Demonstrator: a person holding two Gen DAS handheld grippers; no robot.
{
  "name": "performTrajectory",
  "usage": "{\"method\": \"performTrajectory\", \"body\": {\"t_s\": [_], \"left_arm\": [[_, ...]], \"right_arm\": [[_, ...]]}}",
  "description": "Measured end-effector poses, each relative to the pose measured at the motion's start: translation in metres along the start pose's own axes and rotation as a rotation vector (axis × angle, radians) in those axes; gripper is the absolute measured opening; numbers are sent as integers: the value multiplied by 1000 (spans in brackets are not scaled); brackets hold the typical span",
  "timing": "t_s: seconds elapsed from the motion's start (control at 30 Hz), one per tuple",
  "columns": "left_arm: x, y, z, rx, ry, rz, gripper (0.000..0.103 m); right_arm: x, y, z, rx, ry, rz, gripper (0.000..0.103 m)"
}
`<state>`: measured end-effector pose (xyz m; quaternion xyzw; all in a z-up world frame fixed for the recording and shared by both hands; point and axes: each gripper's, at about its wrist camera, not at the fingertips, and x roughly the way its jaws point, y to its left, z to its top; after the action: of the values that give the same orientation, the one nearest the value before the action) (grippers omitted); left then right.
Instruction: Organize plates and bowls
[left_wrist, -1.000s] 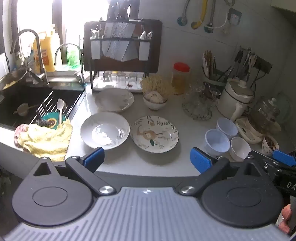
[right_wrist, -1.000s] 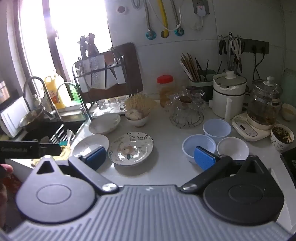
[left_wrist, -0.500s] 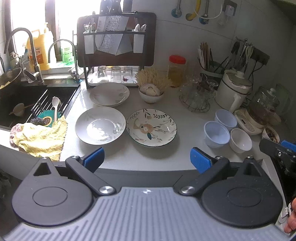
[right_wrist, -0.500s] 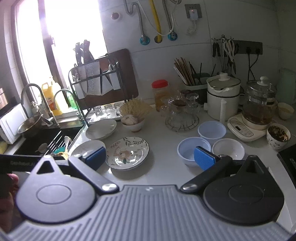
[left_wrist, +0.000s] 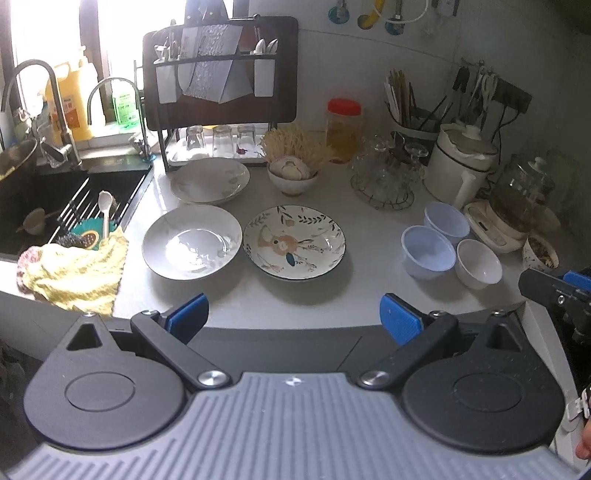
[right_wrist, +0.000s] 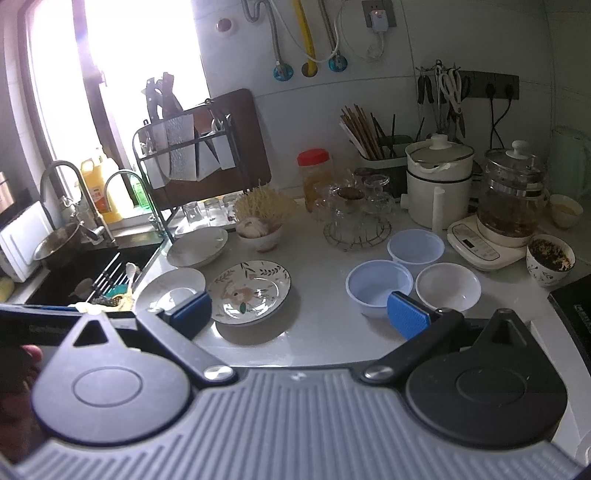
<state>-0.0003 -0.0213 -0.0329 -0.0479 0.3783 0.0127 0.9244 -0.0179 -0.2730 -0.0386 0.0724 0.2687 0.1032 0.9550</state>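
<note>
Three plates lie on the grey counter: a white plate (left_wrist: 192, 242), a floral plate (left_wrist: 294, 242) right of it, and a white plate (left_wrist: 209, 181) behind. Two pale blue bowls (left_wrist: 427, 251) (left_wrist: 446, 222) and a white bowl (left_wrist: 478, 263) stand at the right. My left gripper (left_wrist: 293, 319) is open and empty, held back from the counter's front edge. My right gripper (right_wrist: 299, 314) is open and empty, above the front edge. In the right wrist view I see the floral plate (right_wrist: 249, 292), the near blue bowl (right_wrist: 378, 288) and the white bowl (right_wrist: 448, 286).
A sink (left_wrist: 55, 199) with a yellow cloth (left_wrist: 74, 273) is at the left. A dish rack (left_wrist: 221, 107), a garlic bowl (left_wrist: 293, 173), a glass stand (left_wrist: 386, 177), a white pot (left_wrist: 461, 162), a kettle (left_wrist: 524, 203) and a cup (left_wrist: 539, 253) line the back and right.
Both grippers have pulled back and risen from the counter, so the dishes look smaller and farther. Both stay open and empty. No dish has moved.
</note>
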Motion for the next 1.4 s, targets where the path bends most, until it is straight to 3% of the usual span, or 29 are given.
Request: {"method": "performTrajectory", "body": {"t_s": [1.4], "left_arm": [[-4, -2, -22, -47, 27, -10, 101]], "right_arm": [[0, -8, -8, 3, 22, 30, 103]]}}
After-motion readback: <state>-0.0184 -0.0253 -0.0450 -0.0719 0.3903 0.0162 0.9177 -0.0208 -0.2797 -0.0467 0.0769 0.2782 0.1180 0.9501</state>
